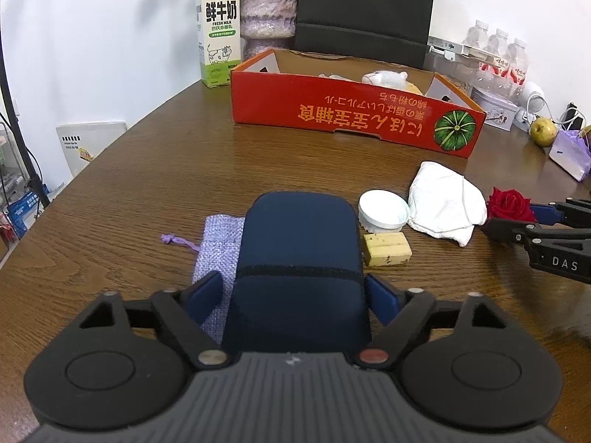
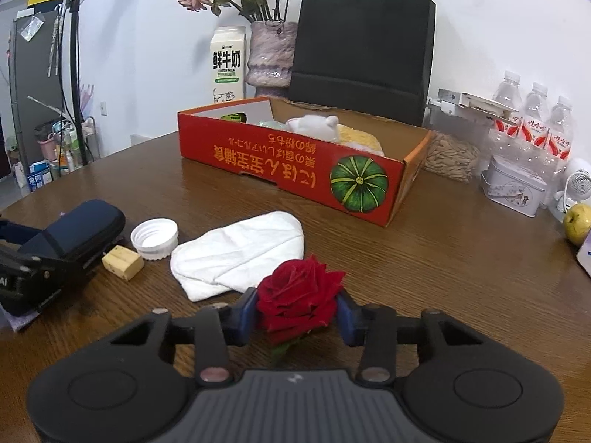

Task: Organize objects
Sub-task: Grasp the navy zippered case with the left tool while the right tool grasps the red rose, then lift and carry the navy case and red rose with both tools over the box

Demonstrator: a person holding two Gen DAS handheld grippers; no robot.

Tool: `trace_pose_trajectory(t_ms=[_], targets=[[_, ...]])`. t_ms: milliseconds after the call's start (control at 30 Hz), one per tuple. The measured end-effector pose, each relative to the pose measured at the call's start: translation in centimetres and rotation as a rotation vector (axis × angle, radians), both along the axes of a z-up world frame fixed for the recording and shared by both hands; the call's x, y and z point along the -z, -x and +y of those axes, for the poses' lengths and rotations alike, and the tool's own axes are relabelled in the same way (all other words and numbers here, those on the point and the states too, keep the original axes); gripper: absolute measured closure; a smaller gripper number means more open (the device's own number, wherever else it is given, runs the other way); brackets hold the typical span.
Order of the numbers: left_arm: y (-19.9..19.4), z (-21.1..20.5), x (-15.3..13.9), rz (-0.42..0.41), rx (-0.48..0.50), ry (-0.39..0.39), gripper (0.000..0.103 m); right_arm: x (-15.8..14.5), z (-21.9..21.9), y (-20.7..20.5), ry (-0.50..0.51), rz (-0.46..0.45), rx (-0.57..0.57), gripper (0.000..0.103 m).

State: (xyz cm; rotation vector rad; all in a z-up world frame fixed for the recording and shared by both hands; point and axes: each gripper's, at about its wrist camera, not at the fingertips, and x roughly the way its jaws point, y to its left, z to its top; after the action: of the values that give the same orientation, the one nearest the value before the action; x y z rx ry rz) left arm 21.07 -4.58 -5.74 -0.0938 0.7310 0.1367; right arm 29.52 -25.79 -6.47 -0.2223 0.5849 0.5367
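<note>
My left gripper (image 1: 295,297) is shut on a dark blue zip case (image 1: 299,243), which also shows in the right wrist view (image 2: 74,232). My right gripper (image 2: 297,312) is shut on a red rose (image 2: 299,291), seen from the left wrist too (image 1: 509,205). On the wooden table (image 1: 166,170) lie a white cap (image 1: 384,209), a white folded cloth (image 1: 447,203), a yellow block (image 1: 386,249) and a lilac drawstring pouch (image 1: 218,243) partly under the case. An open red cardboard box (image 2: 295,170) stands behind them with a white plush toy (image 2: 317,125) inside.
A milk carton (image 1: 218,33), a purple vase (image 1: 267,7) and a black paper bag (image 1: 365,11) stand behind the box. Water bottles (image 2: 532,118), a white tin (image 2: 513,190), a jar of seeds (image 2: 450,160) and a green apple (image 2: 578,223) crowd the right side.
</note>
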Motion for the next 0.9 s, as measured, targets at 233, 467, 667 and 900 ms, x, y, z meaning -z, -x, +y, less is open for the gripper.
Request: trace_pose_trajectory(t_ms=[233,467,667,900], targets=[[0.6,-0.2,-0.3,-0.015,0.001,0.005,0.035,-0.2,0.0,0.9,-0.004,-0.022,-0.013,0.064],[1.2,0.0,-0.6,-0.018,0.005,0.017,0.038,-0.4,0.4,2.6,0.011,-0.057,-0.009,0.064],[1.7,0.2,-1.3,-0.037,0.015,0.017,0.038,-1.1,0.6,4.1,-0.014,-0.084,-0.009,0.064],[2.2,0.3,-2.4,-0.054,0.023,0.009,0.038,-1.9,0.7,5.5,-0.051,-0.112,0.005,0.064]])
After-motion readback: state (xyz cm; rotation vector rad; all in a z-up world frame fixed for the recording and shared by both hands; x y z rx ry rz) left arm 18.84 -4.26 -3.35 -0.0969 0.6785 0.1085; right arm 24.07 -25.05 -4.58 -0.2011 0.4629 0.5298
